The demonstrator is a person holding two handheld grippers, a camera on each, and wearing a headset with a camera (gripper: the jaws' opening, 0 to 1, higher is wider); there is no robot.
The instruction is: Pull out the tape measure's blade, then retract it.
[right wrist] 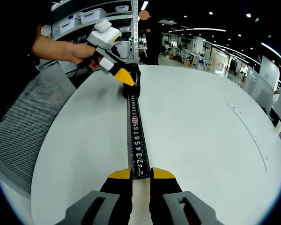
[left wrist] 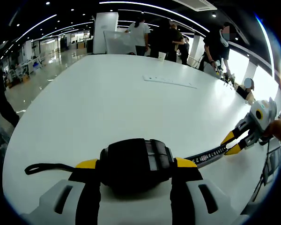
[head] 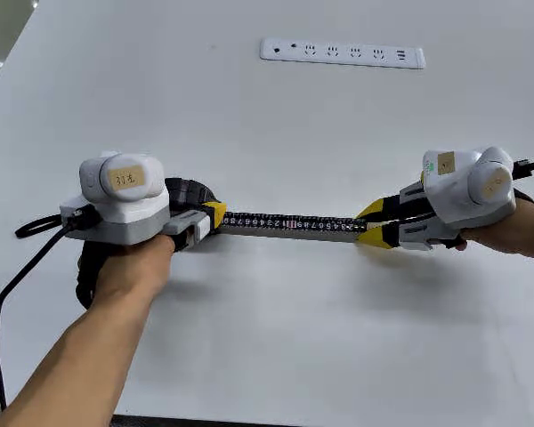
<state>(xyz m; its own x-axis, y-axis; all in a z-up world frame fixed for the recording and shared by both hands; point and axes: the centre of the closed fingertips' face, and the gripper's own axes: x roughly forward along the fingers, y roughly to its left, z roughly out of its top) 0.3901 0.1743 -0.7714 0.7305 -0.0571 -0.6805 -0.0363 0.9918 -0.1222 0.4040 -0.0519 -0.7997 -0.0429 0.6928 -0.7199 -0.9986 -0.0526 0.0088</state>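
Note:
A black tape measure case [head: 192, 195] [left wrist: 136, 163] is clamped in my left gripper [head: 212, 216] [left wrist: 138, 164], just above the white table. Its black blade [head: 289, 221] [right wrist: 136, 136] with white numerals stretches out to the right. My right gripper [head: 371, 224] [right wrist: 141, 174] is shut on the blade's tip. In the right gripper view the blade runs straight from my jaws to the case [right wrist: 133, 84] held by the other gripper [right wrist: 124, 75]. In the left gripper view the right gripper [left wrist: 234, 143] pinches the blade's far end [left wrist: 208, 155]. A black wrist strap [left wrist: 44, 167] trails from the case.
A white power strip [head: 342, 52] [left wrist: 169, 81] lies flat at the far side of the table [head: 276, 338]. Black cables [head: 13, 285] hang off the left gripper. Several people [left wrist: 159, 37] stand beyond the far edge. A grey mesh chair [right wrist: 23, 126] sits beside the table.

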